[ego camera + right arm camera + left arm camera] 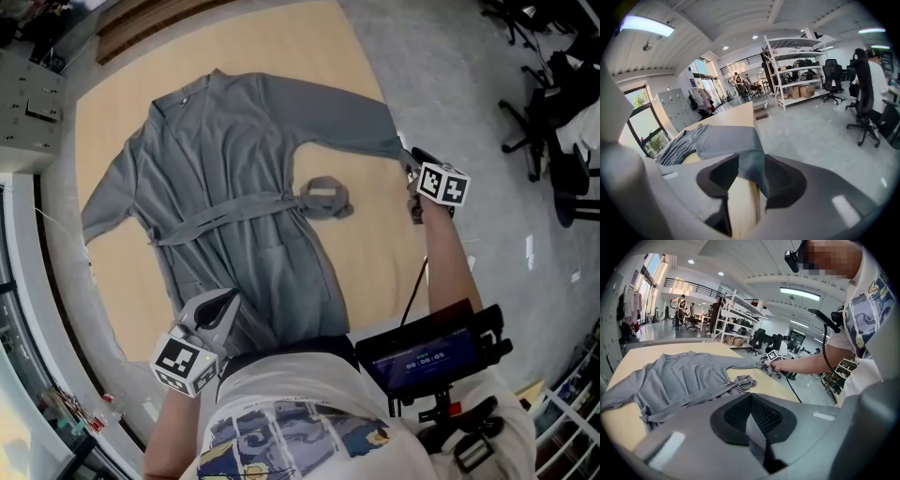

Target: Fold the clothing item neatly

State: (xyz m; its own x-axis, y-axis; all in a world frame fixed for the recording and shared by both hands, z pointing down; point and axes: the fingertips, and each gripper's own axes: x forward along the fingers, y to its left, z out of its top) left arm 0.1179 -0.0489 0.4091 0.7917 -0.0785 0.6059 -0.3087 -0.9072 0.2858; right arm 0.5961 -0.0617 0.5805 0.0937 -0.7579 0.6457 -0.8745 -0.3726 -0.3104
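Left gripper: fingers together, no cloth seen between them. The hem of the grey robe is at the tips, with bare table to their left. The robe lies spread flat. Right gripper: fingers apart, sleeve cuff between them at the table's right edge. Open floor lies right of the tips.

Grey robe lies spread on wooden table.

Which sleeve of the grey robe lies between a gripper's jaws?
The outstretched sleeve: its cuff sits inside the open right gripper. The other sleeve lies untouched.
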